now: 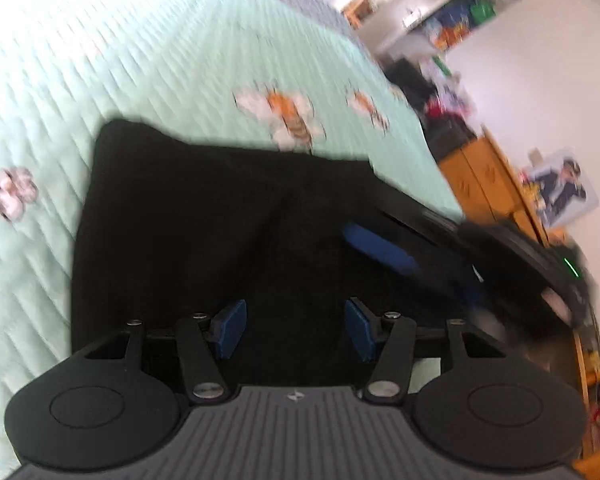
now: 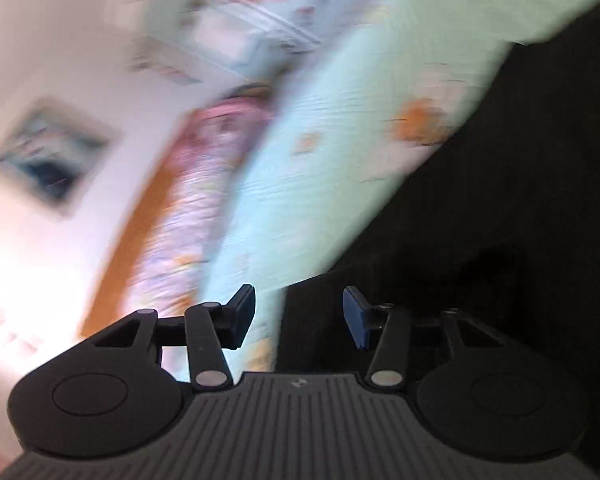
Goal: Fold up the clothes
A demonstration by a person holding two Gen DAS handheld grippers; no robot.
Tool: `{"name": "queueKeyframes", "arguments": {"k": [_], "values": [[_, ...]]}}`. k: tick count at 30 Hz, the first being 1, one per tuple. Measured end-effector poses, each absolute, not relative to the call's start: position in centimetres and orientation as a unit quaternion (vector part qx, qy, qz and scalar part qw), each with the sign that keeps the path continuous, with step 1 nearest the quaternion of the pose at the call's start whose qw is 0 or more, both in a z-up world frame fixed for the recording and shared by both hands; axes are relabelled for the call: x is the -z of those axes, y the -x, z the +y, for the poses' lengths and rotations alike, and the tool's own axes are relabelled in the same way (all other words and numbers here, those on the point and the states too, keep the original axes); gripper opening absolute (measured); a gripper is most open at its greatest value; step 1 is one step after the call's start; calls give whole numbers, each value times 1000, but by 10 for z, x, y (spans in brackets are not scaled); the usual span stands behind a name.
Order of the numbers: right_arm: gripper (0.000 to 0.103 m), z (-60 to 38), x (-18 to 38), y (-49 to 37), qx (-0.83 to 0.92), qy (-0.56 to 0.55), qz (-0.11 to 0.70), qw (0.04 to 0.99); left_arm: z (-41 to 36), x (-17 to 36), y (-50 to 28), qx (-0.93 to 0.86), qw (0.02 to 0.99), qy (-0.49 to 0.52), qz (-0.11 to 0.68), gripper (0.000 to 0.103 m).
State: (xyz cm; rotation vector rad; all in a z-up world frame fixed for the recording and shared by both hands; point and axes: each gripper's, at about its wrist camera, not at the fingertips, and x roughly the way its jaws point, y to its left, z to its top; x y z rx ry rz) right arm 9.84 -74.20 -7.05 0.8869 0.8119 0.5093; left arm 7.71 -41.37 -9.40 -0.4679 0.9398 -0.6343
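Black soft cloth garment lying flat-ish on mint quilted bedspread; fold stage unclear. Am holding left tongs, right tongs both agape, gripping nothing.

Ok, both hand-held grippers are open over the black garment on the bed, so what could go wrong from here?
1. Both views are motion-blurred, and the right hand-held gripper straddles the edge of the black garment, so a close now may miss or catch only a sliver.
2. The left hand-held gripper sits over mid-cloth, not an edge, and might pinch the mint quilt too.
3. The grippers are close together over the cloth and could collide.
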Motion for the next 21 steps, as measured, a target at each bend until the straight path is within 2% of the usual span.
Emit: {"name": "queueKeyframes", "arguments": {"k": [1,2,6,8,10,13,14,15,16,17,21], "values": [[13,-753,82,-104,-202,-421,381,798,-411,99,-78,293,818,219,445,57],[0,-764,93,-104,-191,-443,378,790,-409,104,-79,287,818,218,448,57],[0,-795,112,-99,-181,-489,361,773,-409,116,-83,291,816,221,448,58],[8,-792,99,-86,-192,-479,347,783,-406,115,-81,288,813,234,448,58],[26,-786,82,-69,-212,-461,328,797,-403,114,-78,284,812,244,448,58],[39,-776,57,-43,-243,-432,307,812,-392,103,-63,287,812,242,447,61],[40,-771,58,-38,-257,-416,329,808,-388,102,-62,288,810,246,447,61],[40,-769,67,-35,-254,-390,367,805,-386,102,-62,288,808,252,448,61],[15,-769,78,-32,-238,-364,399,807,-382,102,-64,286,804,264,451,61],[0,-778,88,-28,-232,-368,398,808,-376,102,-66,282,799,279,451,61],[0,-792,103,-29,-215,-372,386,816,-351,101,-72,249,803,314,442,61]]}}
